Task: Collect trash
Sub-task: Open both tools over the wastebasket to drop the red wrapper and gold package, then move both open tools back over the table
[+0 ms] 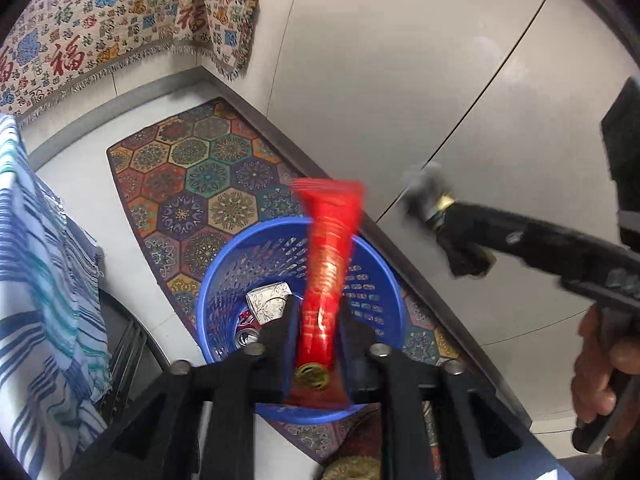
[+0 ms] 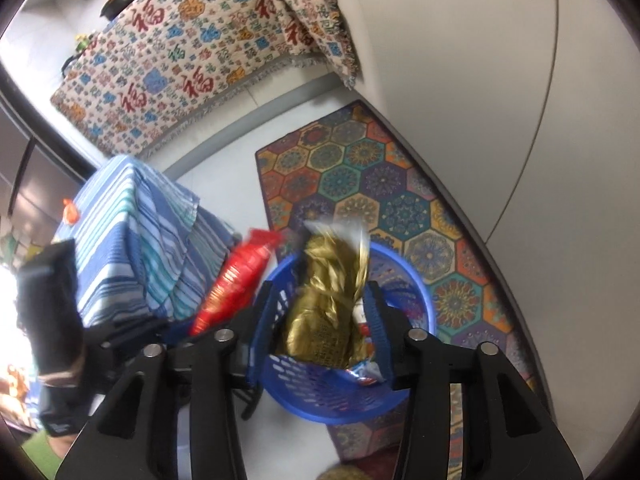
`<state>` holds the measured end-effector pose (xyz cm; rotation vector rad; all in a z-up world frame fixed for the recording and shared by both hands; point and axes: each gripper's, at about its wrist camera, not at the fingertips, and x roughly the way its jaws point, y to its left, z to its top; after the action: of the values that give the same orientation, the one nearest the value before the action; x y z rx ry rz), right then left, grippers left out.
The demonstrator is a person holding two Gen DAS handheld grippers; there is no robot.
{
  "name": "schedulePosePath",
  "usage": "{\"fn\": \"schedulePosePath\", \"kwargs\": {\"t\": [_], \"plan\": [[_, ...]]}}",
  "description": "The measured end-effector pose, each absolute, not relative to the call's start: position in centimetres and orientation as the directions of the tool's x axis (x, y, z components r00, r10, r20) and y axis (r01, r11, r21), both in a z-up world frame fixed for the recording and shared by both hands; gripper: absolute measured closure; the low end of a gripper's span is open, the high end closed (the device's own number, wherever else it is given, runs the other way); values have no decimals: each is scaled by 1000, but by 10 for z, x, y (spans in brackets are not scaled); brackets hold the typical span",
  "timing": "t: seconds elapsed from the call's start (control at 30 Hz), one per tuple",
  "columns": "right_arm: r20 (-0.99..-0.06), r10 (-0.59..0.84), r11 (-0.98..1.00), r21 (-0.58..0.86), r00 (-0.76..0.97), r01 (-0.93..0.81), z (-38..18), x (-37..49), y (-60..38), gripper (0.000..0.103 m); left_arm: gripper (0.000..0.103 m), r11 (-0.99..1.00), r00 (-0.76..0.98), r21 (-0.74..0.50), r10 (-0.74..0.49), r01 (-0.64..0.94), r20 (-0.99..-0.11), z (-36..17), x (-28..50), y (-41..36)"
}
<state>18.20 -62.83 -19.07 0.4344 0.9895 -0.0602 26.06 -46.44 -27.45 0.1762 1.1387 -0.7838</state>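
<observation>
Left claw point(image 1: 316, 320) | red wrapper point(image 1: 326, 272) between | blue basket point(image 1: 224, 280) below

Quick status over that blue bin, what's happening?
Left gripper open around red wrapper. Right gripper open around gold wrapper. Both over blue basket. Nothing blocking.

pale tiled floor point(image 1: 400, 80), hexagon-patterned rug point(image 2: 384, 184), striped cloth point(image 2: 132, 232) draped nearby.

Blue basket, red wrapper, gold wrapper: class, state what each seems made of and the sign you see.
Blue basket: moulded plastic, semi-gloss; rows of cut slots in a rigid wall.
Red wrapper: thin plastic film, it seems; glossy, with a crimped end.
Gold wrapper: metallised foil or film, probably; crinkled, with bright glints.
</observation>
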Motion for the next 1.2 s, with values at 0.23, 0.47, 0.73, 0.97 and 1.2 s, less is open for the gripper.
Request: {"fn": "schedulePosePath", "kwargs": {"t": [0.23,0.47,0.73,0.97,1.2], "plan": [[-796,100,900,329,597,287,-181,176,-638,46,49,735,211,-247,-470,632,-857,-279,269,-464],[-779,-12,932,218,627,288,-160,177,-620,27,48,741,239,-272,-503,614,-831,-235,249,-424],[-741,6,993,85,671,85,-129,193,-527,24,35,767,374,-216,-513,604,-772,-159,197,-293],[-736,257,962,132,627,-239,-124,205,-367,18,35,885,477,-92,-330,456,-815,-162,190,-151],[-782,359,881,102,510,-462,-153,206,-235,15,35,941,507,-44,-219,335,-834,-169,204,-31]]}}
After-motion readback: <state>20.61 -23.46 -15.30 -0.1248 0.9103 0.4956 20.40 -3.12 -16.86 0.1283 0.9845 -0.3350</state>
